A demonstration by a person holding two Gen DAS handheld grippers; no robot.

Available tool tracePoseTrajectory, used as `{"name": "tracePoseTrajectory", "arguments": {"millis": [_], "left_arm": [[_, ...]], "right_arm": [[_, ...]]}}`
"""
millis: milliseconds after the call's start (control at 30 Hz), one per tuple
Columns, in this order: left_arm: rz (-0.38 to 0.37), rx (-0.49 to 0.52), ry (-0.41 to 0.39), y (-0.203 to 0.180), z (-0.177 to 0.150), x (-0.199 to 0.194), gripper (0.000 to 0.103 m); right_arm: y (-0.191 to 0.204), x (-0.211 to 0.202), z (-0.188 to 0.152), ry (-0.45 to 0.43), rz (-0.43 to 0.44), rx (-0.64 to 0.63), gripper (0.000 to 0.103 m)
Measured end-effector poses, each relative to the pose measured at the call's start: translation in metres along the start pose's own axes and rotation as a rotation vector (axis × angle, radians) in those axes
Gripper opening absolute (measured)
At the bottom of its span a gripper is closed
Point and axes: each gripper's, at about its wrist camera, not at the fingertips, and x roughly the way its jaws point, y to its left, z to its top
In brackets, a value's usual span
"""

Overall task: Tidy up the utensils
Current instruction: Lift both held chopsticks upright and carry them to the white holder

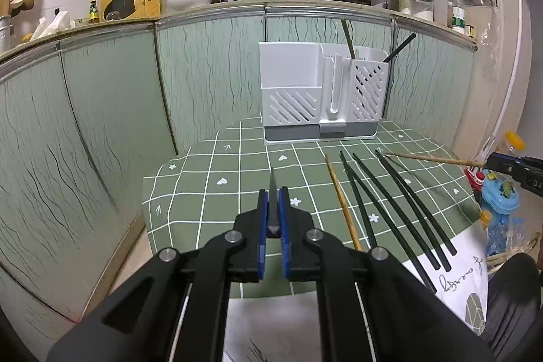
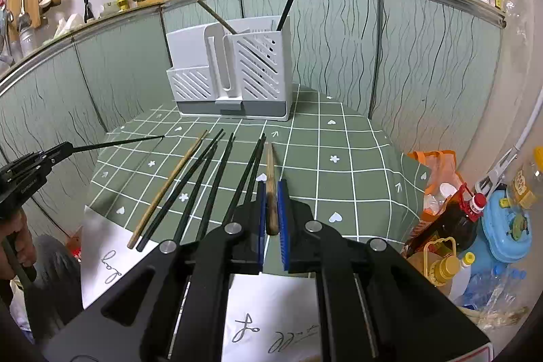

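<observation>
Lying loose on the green checked tablecloth [image 1: 210, 178]: a wooden chopstick [image 1: 342, 202] and several black chopsticks [image 1: 400, 209], fanned side by side, near ends reaching over the white printed sheet [image 1: 461, 273] at the table's front edge. In the right wrist view, lying just left of the gripper, same wooden chopstick [image 2: 169, 189] outermost, black chopsticks [image 2: 217, 178] beside it.

Standing at the far side of the table, against the green cabinet fronts [image 1: 101, 124]: a white slotted utensil holder [image 1: 322, 94], already carrying two sticks upright and tilted apart in its right-hand compartment, a brownish one [image 1: 348, 38] and a black one [image 1: 400, 47].

Left gripper [image 1: 273, 192] clamping a single black chopstick [image 1: 272, 189], blue pads closed tight on it, tip pointing forward above the cloth; seen from the right wrist view as a thin black stick [image 2: 118, 142] jutting out toward the holder [image 2: 234, 73].

Right gripper [image 2: 271, 189] pinching a second wooden chopstick [image 2: 270, 185] between nearly closed blue pads, stick pointing forward over the cloth [image 2: 339, 158]; in the left wrist view, showing at the right edge [image 1: 488, 162] with that wooden stick [image 1: 431, 159] held out level over the table.

Cluttering the floor to the right: bottles [image 2: 451, 219] and a blue plastic container [image 2: 505, 229].
</observation>
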Motion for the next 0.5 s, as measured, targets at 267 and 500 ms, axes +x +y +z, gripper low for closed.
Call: {"name": "tracePoseTrajectory", "arguments": {"millis": [267, 500], "left_arm": [[-0.004, 0.003, -0.03, 0.003, 0.016, -0.011, 0.006], [-0.022, -0.014, -0.062, 0.008, 0.044, -0.022, 0.006]], "right_arm": [[0.001, -0.018, 0.018, -0.052, 0.012, -0.002, 0.007], [0.005, -0.036, 0.046, -0.108, 0.017, -0.014, 0.007]]}}
